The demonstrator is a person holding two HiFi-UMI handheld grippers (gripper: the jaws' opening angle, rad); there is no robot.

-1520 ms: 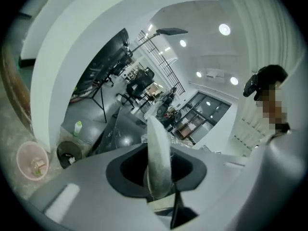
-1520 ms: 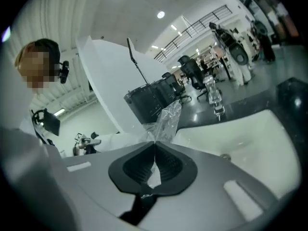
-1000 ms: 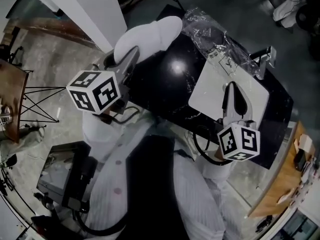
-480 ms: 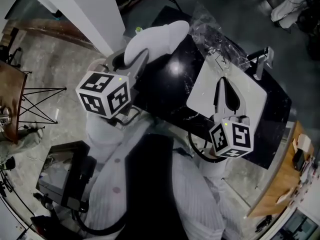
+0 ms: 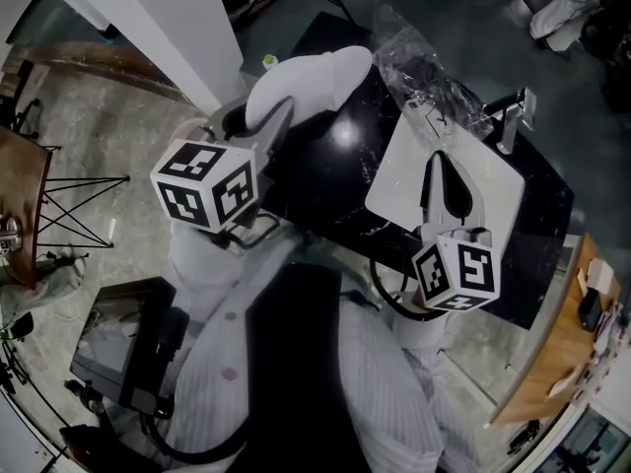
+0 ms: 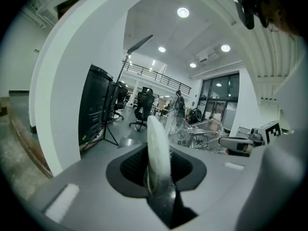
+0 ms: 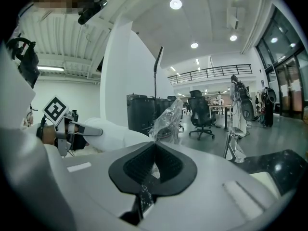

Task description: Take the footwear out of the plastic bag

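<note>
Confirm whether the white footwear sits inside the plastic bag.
No: in the head view the white footwear shows bare, outside the plastic bag, with no film over it.

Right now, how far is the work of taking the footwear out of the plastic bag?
Nearly done: the white slipper looks out of the plastic bag. In hand: the left gripper grips the slipper's edge, and the right gripper pinches the bag. Left: setting both down on the black table.

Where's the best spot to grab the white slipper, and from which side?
Grip the white slipper by the thin flat edge at its near end, from the person's side: it sits edge-on in the left gripper, probably securely.
</note>
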